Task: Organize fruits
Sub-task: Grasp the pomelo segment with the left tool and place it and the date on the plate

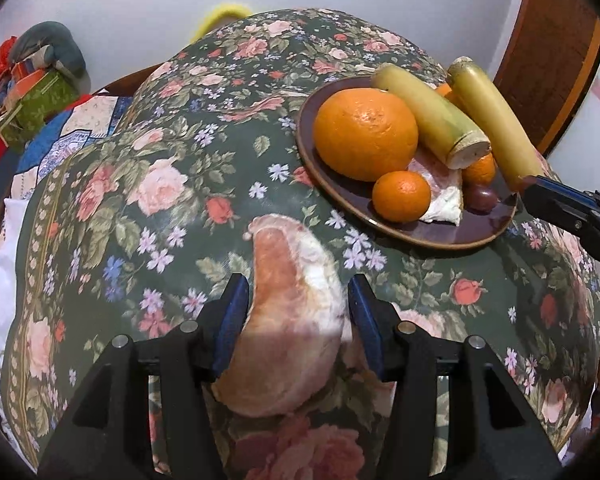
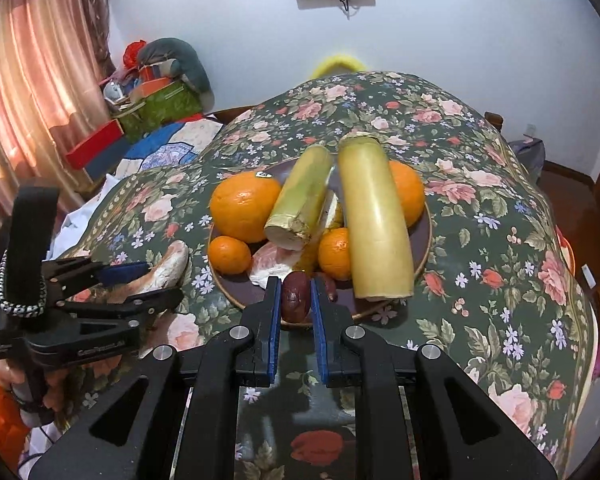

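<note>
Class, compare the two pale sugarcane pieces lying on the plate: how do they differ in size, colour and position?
The longer sugarcane piece is thicker and pale yellow; the shorter sugarcane piece is greener, with a ragged cut end. The longer one reaches over the brown plate rim at its near end; the shorter one's near end stays above the plate, propped on other fruit beside the large orange. Both lie roughly parallel, tilted, and are not gripped.

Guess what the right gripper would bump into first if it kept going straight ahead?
Probably the dark red date on the plate's near edge; it sits right between the right gripper's fingers already.
</note>
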Available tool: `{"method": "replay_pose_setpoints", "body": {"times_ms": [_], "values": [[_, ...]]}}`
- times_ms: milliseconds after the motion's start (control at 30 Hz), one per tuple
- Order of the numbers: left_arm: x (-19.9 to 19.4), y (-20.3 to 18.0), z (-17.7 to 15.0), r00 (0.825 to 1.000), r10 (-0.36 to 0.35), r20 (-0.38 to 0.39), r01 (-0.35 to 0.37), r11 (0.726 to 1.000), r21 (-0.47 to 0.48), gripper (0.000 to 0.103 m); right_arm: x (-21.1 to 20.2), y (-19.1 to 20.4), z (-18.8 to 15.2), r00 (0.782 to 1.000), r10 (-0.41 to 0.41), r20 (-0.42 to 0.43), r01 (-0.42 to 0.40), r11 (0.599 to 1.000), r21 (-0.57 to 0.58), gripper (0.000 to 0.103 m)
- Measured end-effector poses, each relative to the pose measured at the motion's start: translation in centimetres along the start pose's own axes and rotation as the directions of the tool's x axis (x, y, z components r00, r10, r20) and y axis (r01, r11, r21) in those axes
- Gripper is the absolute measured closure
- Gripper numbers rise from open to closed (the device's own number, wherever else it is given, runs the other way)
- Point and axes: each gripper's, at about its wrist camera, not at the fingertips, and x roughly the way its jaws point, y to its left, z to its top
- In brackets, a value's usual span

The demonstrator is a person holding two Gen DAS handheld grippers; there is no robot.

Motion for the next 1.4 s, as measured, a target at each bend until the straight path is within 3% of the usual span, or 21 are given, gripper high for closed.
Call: {"method": "replay_pose_setpoints", "body": {"times_ms": [100,200,467,900,1400], "values": [[-0.1,-0.2,0.1,1.000,0.019,0.010,-0.019,1.000,0.008,0.060,-0.2,-0.4,0.0,1.000,-0.001,0.004,0.001,1.000,0.007,0.090],[-0.4,-0.3,0.1,1.000,0.012,0.010,-0.012,1.000,-0.010,0.062,-0.5,-0.7,-0.1,1.000,-0.011,0.003,0.011,1.000,0.008,0.090],[-3.2,-2.0,0.1,0.997,-0.009,0.075,0.010,1.000,-0.023,0.062,-2.2,-1.6,0.1,0.999,-0.047,0.023,0.047,0.999,0.012,0.090],[-6.3,-4.3,4.2,0.980,-0.071,0.186,0.075,0.997,-0.014,0.062,-3.8,-2.5,1.6,0.994,-0.072,0.078,0.072,0.997,0.007,0.090],[-1.8,-5.2,10.2,0.979,-0.113,0.170,0.121,0.992,-0.038,0.062,-1.4,-3.0,4.3,0.991,-0.071,0.112,0.073,0.997,-0.015,0.090]]}}
